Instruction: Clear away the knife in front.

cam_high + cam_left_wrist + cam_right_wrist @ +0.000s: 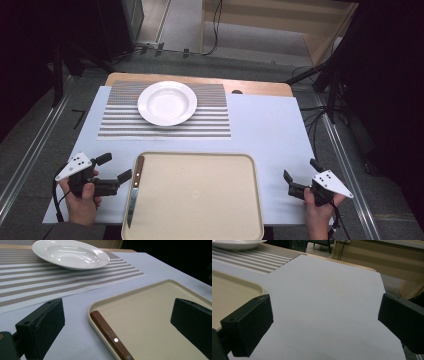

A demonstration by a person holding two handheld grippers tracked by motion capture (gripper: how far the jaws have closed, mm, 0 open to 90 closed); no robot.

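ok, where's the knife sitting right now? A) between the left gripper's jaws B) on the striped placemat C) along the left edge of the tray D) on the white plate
C: the knife lies flat along the left edge of the beige tray, wooden handle toward the plate; the left gripper is beside it with its jaws open and nothing between them.

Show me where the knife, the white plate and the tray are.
knife point(134, 192), high view, on the blade near its join with the wooden handle.
white plate point(167, 103), high view, in the bowl's centre.
tray point(200, 200), high view, on its bare beige floor.
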